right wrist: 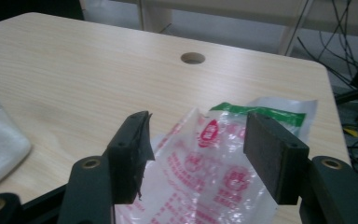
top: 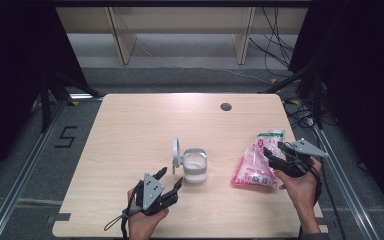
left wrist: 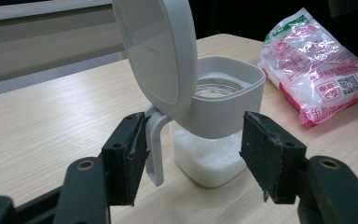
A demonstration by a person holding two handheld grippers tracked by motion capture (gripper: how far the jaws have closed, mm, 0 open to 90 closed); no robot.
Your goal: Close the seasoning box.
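bag [right wrist: 205, 163] just beyond right gripper's [right wrist: 193, 154] open jaws

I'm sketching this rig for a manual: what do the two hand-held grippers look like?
Each is a black frame with two flat black jaws ending in rectangular pads; brass-coloured pivot pins show at the jaw bases. The left hand-held gripper and the right hand-held gripper each carry a grey three-cornered plate on top. A dark cable trails from the left one. The forearms look bare.
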